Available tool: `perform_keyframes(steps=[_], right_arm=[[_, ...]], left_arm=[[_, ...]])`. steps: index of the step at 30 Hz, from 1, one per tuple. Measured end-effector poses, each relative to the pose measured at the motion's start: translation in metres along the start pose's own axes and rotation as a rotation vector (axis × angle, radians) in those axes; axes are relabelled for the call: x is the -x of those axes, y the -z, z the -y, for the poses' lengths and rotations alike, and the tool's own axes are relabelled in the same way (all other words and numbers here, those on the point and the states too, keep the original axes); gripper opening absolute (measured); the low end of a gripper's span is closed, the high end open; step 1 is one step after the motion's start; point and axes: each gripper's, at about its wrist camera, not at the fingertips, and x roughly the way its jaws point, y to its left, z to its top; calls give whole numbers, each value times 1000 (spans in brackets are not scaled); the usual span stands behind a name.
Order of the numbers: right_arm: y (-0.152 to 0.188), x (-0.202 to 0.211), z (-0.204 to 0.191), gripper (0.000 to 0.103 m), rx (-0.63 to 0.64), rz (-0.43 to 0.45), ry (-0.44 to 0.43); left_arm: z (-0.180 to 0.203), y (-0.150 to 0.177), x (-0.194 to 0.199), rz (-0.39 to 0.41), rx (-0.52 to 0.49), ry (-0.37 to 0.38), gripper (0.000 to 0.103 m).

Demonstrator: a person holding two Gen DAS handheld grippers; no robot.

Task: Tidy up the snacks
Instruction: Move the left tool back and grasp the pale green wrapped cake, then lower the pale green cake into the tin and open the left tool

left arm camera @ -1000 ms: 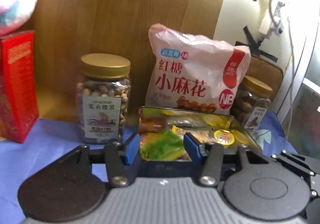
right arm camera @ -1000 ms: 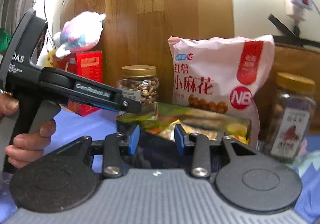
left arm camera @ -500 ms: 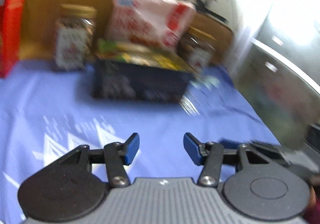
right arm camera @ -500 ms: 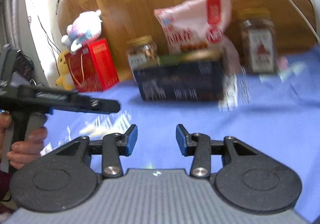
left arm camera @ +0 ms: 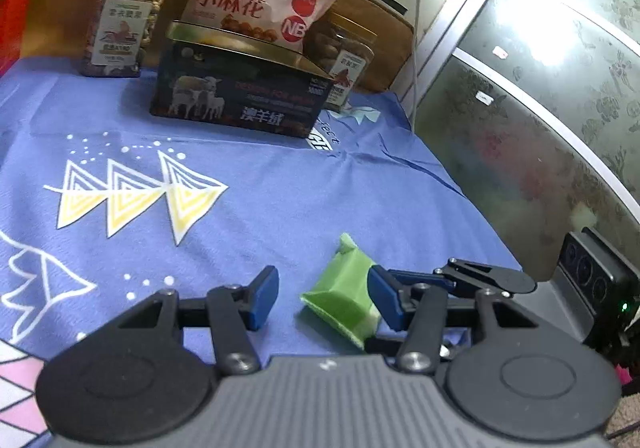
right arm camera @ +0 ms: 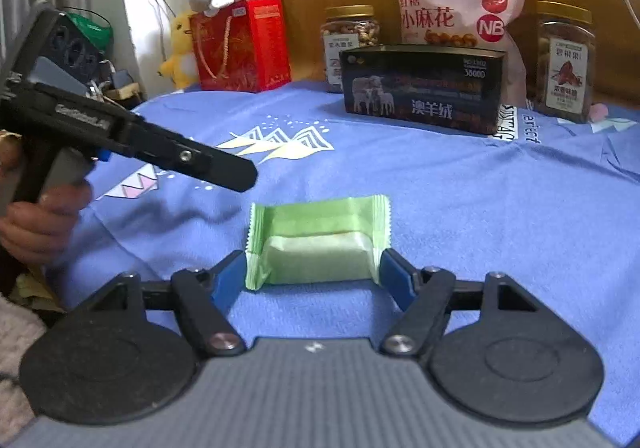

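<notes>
Left wrist view: my left gripper (left arm camera: 322, 298) stood open, holding nothing, low over the blue cloth (left arm camera: 280, 188). The green snack packet (left arm camera: 344, 298) lay partly between its blue pads, close to the right one; whether they touched I could not tell. The dark tin (left arm camera: 240, 100) sat well apart, at the back.

Right wrist view: my right gripper (right arm camera: 312, 280) stood wide, its pads bracketing the packet's (right arm camera: 320, 244) crimped ends. I judged a good grasp required advancing further, so the pads close on the firm block rather than the flimsy seals.
</notes>
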Motion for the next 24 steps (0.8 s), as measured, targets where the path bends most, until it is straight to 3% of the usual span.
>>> perform_keyframes(steps=[6,11,12,16,19,24], right_arm=[[-13,-17,2,57,-154,31,51],[-21,-31,2,67,-274,60,30],[-22,-32,0,67,-260,60,35],[-23,-27,-1,89,-180,63,-10],[-21,-18,0,89,-90,61,-30],[-19,-19,4,89,19,13,49]], left_arm=[[-12,-2,3,14,68,-21,50],[-25,-4,3,14,135,-23,51],[-26,-5,4,18,140,-25,51],[-29,-9,4,21,156,-11,51],[-29,-11,-4,-1,158,7,51],[-23,-13,-22,-46,151,37,51]])
